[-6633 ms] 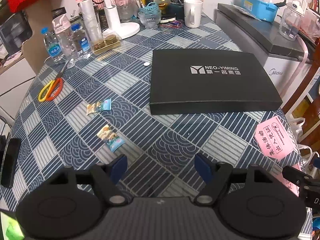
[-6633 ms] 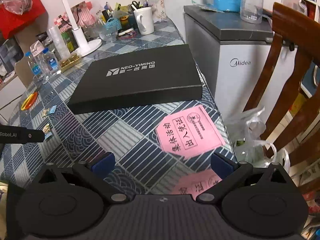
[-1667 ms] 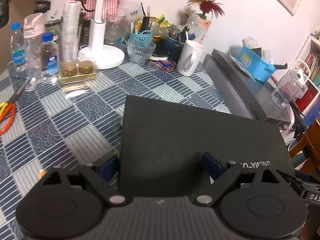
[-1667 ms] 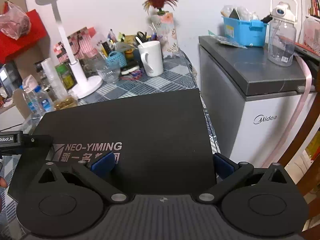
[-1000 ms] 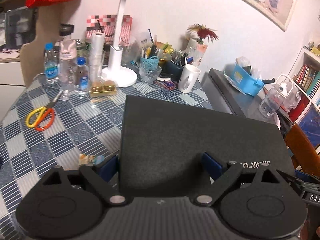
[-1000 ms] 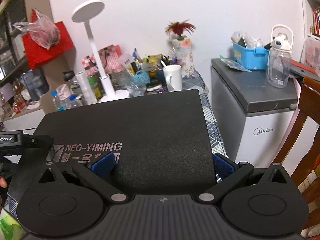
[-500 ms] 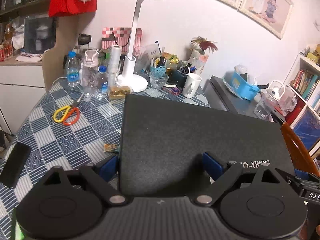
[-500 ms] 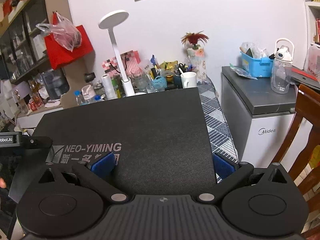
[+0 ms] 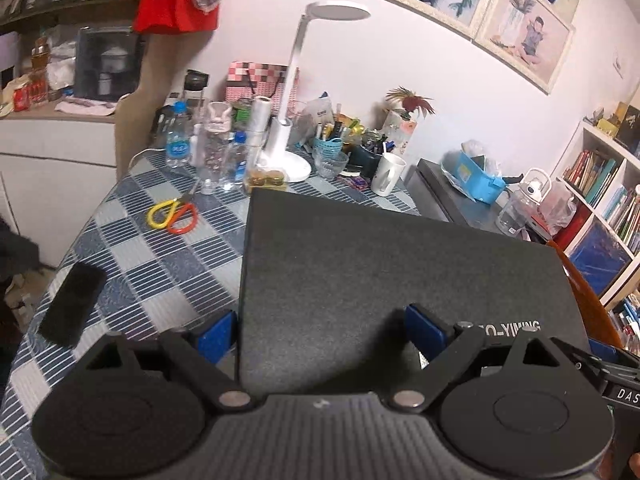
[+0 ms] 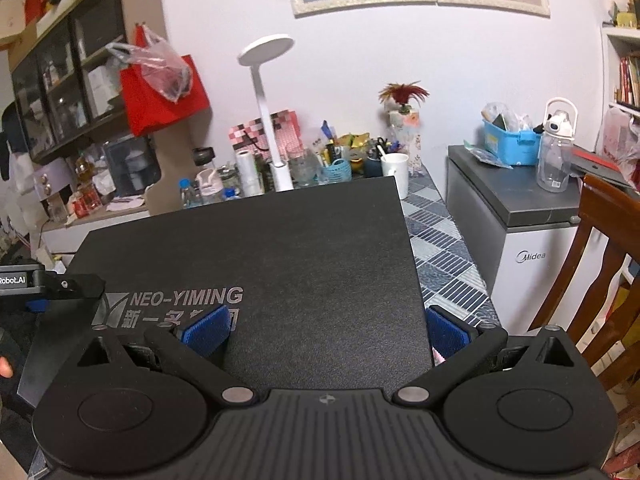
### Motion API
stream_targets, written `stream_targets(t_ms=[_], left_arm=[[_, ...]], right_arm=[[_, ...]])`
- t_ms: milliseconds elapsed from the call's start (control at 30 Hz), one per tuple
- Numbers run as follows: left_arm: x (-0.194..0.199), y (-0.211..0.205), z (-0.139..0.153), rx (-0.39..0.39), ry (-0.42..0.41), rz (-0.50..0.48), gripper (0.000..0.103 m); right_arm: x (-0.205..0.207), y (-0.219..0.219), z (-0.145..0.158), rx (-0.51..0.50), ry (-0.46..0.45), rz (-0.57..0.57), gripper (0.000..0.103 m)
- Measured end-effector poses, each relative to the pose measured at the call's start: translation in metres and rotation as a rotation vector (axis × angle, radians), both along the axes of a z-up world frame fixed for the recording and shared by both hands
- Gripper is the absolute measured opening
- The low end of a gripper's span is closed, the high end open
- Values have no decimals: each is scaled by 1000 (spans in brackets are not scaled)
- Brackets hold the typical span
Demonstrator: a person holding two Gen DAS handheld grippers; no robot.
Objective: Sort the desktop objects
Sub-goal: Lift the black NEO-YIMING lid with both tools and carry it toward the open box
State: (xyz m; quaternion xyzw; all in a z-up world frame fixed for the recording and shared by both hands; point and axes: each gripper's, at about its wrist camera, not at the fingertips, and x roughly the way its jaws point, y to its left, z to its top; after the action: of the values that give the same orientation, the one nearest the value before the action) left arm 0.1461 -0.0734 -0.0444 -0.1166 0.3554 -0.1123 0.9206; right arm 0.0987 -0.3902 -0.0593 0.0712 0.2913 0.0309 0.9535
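the left hand-held gripper [image 9: 320,330] is grasping the near left corner of a flat black box [image 9: 380,264], one blue pad on top, one outside its edge. the right hand-held gripper [image 10: 322,330] is clamping the near right corner likewise. the box is hanging lifted above the checked bench [image 9: 160,256], where scissors [image 9: 174,212] and a black phone [image 9: 72,304] are lying.

The black box [image 10: 280,264] is covering most of the table [image 9: 160,264] in both wrist views — its near edge is disappearing behind the gripper bodies. A blue fingertip [image 10: 206,330] is overlapping the last printed characters of the logo. The jumble of pens and cups [image 10: 344,162] by the wall is blurring together — too small to sort out.
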Motion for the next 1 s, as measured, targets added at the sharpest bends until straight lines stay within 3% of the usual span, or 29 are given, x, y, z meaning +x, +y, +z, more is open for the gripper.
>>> stream_targets(t_ms=[467, 1000], left_arm=[[-72, 96, -1, -29, 0, 38, 103], [-152, 157, -25, -44, 25, 50, 103]], right_arm=[[-65, 101, 8, -19, -12, 55, 103], [-146, 160, -5, -22, 14, 83, 103]])
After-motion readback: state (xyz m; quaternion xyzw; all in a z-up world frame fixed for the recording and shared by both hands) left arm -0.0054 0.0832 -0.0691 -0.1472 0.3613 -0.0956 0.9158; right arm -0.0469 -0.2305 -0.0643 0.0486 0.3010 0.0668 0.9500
